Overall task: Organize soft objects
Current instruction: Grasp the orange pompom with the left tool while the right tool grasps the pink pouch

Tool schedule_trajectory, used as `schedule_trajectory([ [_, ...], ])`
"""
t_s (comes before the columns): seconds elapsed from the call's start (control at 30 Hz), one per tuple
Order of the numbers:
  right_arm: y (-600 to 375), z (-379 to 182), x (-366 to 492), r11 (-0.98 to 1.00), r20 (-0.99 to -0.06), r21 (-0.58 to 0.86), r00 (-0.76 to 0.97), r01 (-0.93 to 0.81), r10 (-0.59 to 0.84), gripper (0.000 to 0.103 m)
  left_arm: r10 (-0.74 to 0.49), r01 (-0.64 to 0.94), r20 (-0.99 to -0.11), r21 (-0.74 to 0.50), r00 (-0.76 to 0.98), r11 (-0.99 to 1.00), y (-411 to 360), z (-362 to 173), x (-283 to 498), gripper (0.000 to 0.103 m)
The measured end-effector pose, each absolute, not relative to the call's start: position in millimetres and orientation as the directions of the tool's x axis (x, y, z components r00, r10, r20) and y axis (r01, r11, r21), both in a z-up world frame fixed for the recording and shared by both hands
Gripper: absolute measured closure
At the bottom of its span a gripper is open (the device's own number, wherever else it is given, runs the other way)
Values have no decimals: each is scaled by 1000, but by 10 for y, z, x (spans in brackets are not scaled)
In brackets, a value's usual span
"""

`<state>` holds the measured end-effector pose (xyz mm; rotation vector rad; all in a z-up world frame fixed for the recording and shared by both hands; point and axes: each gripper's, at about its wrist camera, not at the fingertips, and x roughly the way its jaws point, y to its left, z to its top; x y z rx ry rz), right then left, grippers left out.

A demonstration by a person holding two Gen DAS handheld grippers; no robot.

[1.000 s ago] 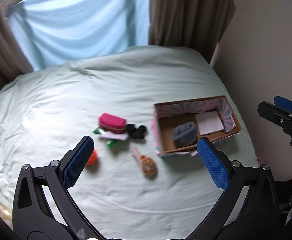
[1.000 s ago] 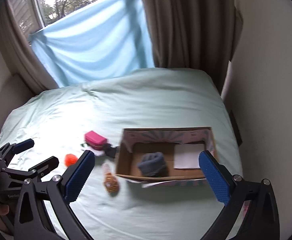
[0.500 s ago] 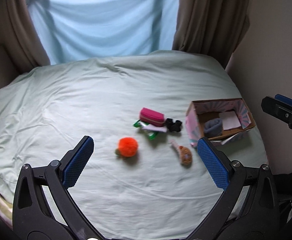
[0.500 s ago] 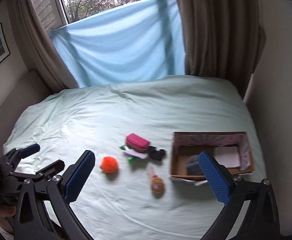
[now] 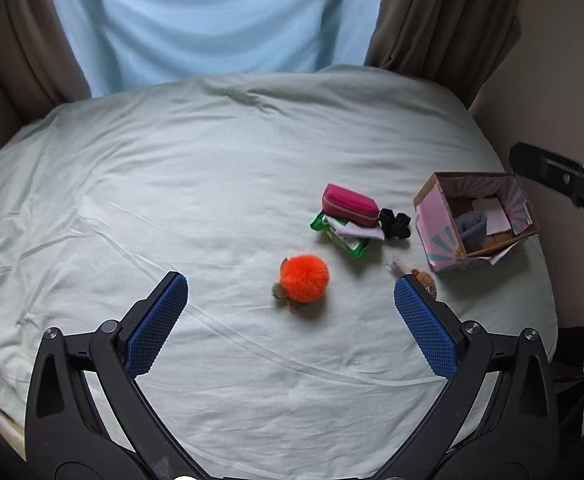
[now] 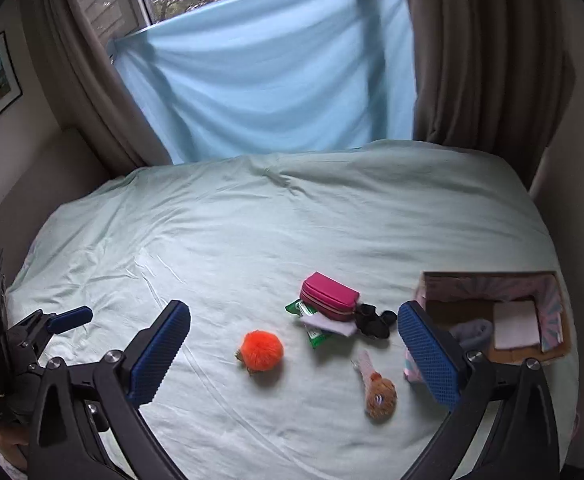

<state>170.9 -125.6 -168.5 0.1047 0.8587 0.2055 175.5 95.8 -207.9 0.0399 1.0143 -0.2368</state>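
Bed [image 5: 195, 184]: pale green sheet, creased; carries every item below.

Cardboard box [image 5: 476, 220]: open-topped, pink-patterned sides, at the bed's right edge. Holds a grey rolled sock [image 5: 472, 229] and a white folded cloth [image 5: 492, 219]. The right wrist view shows its interior more from above, long axis running left to right, the sock [image 6: 472, 330] to the left of the cloth [image 6: 516, 325]; the box's near left corner is hidden there behind a blue pad.

Pink pouch [image 5: 350, 205]: lies on a green packet [image 5: 346, 239] and a pale folded cloth [image 5: 356, 230], long axis slanting from upper left to lower right. Black fabric piece [image 5: 395, 222] touches its right end.

Orange fluffy ball [image 5: 304, 278]: alone on the sheet, near the pile, toward the camera from it.

Brown plush toy [image 6: 376, 386]: shown whole only in the right wrist view, long axis near vertical in frame, round head toward the camera, narrow pale end pointing to the black fabric. In the left wrist view it is mostly hidden behind a pad.

Left hand-held gripper [image 5: 291, 322]: released, jaws wide apart, grasping nothing, above the sheet with the ball between the pads in view. Also seen at the lower left edge of the right wrist view.

Right hand-held gripper [image 6: 294, 354]: released, jaws wide, empty. Only a black part of it, with the person's fingers, appears at the right margin of the left wrist view.
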Motion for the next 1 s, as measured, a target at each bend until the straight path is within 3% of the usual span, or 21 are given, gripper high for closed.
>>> schedule_trajectory([
  [0.27,-1273,-2110,2409,955,-790,127,555,-269,261,0,-191,213,-885,-108,424,971,912,-2718,2123,0],
  [0.7,-1232,-3625,3470,873,-933,140,234,-466,274,0,-168,195,-940,-113,297,974,572,-3848,2667,1],
  [1.0,-1080,-4287,3815,768,-961,156,82,-622,262,0,-148,150,-964,-117,219,982,436,-4516,2808,1],
])
